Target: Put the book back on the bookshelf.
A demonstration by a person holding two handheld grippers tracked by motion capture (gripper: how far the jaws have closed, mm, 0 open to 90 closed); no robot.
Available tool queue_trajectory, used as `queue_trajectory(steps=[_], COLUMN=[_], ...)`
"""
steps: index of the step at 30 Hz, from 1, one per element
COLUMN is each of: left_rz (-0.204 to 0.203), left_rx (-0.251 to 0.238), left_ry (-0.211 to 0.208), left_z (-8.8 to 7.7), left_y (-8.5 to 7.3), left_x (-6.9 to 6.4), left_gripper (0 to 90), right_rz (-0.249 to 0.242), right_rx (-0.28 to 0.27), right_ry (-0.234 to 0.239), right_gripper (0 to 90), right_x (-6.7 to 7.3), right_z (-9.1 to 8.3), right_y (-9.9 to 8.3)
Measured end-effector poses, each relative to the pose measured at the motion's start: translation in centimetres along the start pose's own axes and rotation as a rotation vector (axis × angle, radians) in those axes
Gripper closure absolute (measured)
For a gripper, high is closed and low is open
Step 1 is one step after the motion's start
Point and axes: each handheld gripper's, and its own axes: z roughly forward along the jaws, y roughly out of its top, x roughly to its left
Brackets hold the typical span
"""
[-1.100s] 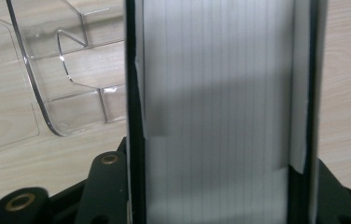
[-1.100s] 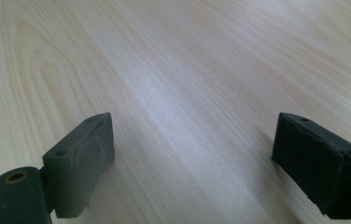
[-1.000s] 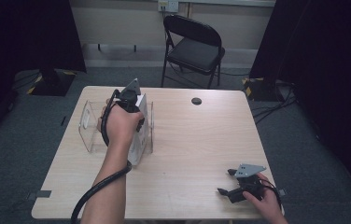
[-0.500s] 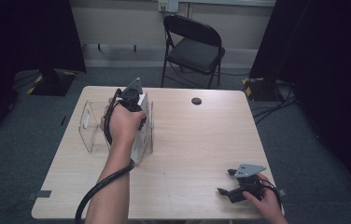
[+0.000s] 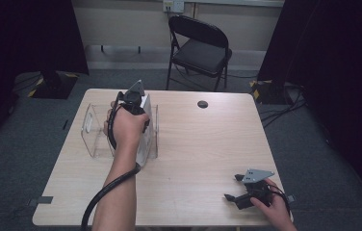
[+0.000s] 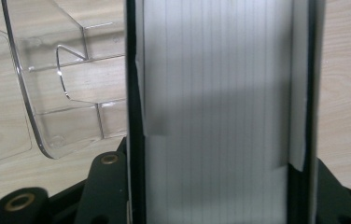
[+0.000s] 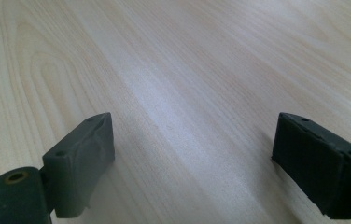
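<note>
The left gripper (image 5: pixel 135 103) clamps a white block (image 6: pixel 218 112) between its 2 jaws, holding it upright inside the clear plastic holder (image 5: pixel 92 132) at the table's (image 5: pixel 193 144) left side. The right gripper (image 5: pixel 237 197) rests near the table's front right corner, jaws wide apart over bare wood.

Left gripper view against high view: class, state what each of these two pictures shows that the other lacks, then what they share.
Left gripper view alone: the fine lines running along the white block's face and the black jaws pressed on both its sides. High view alone: the folding chair, a small black disc on the table, and the right tool resting open near the front edge. Both: the left tool, the white block and the clear plastic holder.
</note>
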Motion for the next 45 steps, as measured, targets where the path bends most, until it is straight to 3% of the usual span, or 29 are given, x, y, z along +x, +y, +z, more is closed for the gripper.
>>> queue_trajectory(steps=[13, 15, 22, 24, 28, 34, 35, 41, 44, 45], left_rz=[-0.011, 0.002, -0.016, 0.004, 0.001, 0.073, 0.058, 0.070, 0.099, 0.089], left_rx=[-0.029, -0.031, -0.053, -0.052, -0.050, -0.036, -0.039, -0.063, -0.069, -0.074], left_ry=[0.022, 0.026, 0.038, 0.028, 0.031, 0.045, 0.042, 0.025, 0.023, 0.014], left_z=[0.6, 0.6, 0.7, 0.7, 0.8, 1.0, 1.0, 0.8, 0.7, 0.5], left_y=[0.2, 0.3, 0.4, 0.4, 0.4, 0.5, 0.5, 0.0, -0.2, -0.3], left_x=[-0.9, -0.9, -0.9, -0.6, -0.8, -1.6, -1.6, -1.4, -1.2, -1.2], left_gripper=[53.2, 53.3, 53.2, 53.2, 53.1, 52.3, 52.2, 51.0, 49.7, 49.5], right_rz=[0.006, 0.002, 0.006, 0.004, 0.006, 0.005, 0.005, 0.005, 0.004, 0.004], right_rx=[0.000, 0.002, 0.000, 0.002, 0.001, 0.001, 0.001, 0.000, -0.001, -0.001], right_ry=[-0.002, 0.000, -0.001, -0.001, -0.002, -0.002, -0.002, -0.001, -0.001, -0.001], right_gripper=[12.0, 12.0, 12.0, 12.0, 12.0, 12.0, 12.0, 12.0, 12.0, 12.0], right_x=[0.0, 0.0, 0.0, 0.0, 0.0, 0.0, 0.0, 0.0, 0.0, 0.0], right_z=[0.0, 0.0, 0.0, 0.0, 0.0, 0.0, 0.0, 0.0, 0.0, 0.0], right_y=[0.0, 0.0, 0.0, 0.0, 0.0, 0.0, 0.0, 0.0, 0.0, 0.0])
